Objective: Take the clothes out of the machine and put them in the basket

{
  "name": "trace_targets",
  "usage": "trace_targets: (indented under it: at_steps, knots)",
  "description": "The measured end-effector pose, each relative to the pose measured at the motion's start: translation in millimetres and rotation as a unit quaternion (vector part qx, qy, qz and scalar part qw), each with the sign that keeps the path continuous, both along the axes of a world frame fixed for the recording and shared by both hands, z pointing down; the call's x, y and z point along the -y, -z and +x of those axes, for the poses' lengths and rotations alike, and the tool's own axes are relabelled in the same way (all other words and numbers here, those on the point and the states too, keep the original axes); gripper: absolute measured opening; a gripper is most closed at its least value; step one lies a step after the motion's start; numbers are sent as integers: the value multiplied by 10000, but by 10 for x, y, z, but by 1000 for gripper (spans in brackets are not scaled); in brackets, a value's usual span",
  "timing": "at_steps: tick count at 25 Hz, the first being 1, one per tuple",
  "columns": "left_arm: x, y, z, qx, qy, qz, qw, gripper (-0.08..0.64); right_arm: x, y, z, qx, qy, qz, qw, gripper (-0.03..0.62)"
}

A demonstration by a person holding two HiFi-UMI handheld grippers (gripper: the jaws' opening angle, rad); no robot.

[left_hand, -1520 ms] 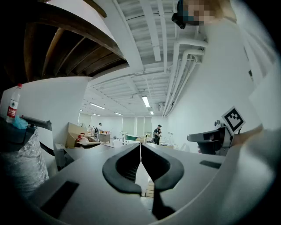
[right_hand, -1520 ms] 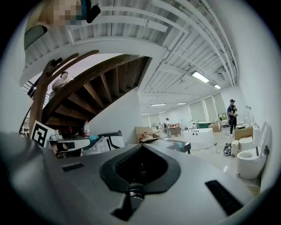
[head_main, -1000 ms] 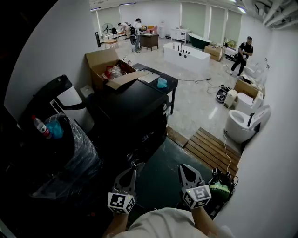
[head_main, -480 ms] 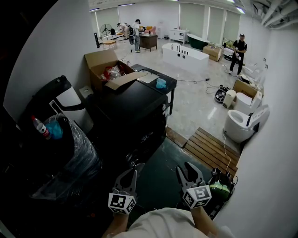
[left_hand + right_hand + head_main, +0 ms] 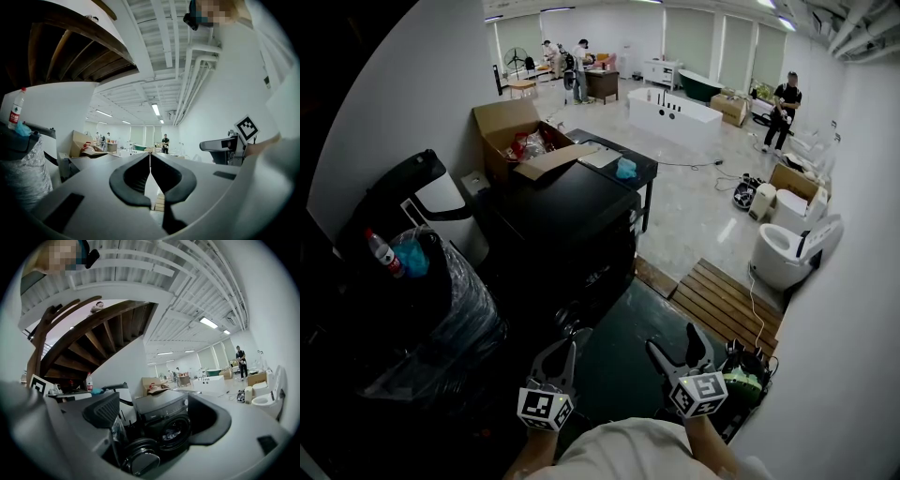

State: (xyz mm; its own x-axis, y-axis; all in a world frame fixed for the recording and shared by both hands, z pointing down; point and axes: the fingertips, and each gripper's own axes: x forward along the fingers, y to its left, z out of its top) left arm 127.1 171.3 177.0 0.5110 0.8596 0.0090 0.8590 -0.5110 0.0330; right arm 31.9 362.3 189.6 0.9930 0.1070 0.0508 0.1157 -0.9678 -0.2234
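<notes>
while facing the washing machine (image 5: 164, 420), the right gripper (image 5: 672, 339) jaws have just been opening and stand spread, empty. left gripper (image 5: 567, 350) jaws are pressed together.

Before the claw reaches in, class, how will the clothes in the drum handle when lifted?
The clothes lie crumpled in the washing machine, so probably limp and apt to trail. Only a small heap shows, so likely light.

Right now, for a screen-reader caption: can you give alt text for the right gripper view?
The right gripper, its jaws just opened wide with nothing between them, frames a black washing machine whose round door hangs open, with clothes visible inside. A cardboard box sits beyond it.
</notes>
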Motion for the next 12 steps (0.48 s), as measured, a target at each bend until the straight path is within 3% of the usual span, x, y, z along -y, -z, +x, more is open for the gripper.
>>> trace_targets:
  at_steps: [12]
  knots:
    - [-85,-63,111,30,32,76,10000,21,-113,-96,128,64,33,43,10000,442]
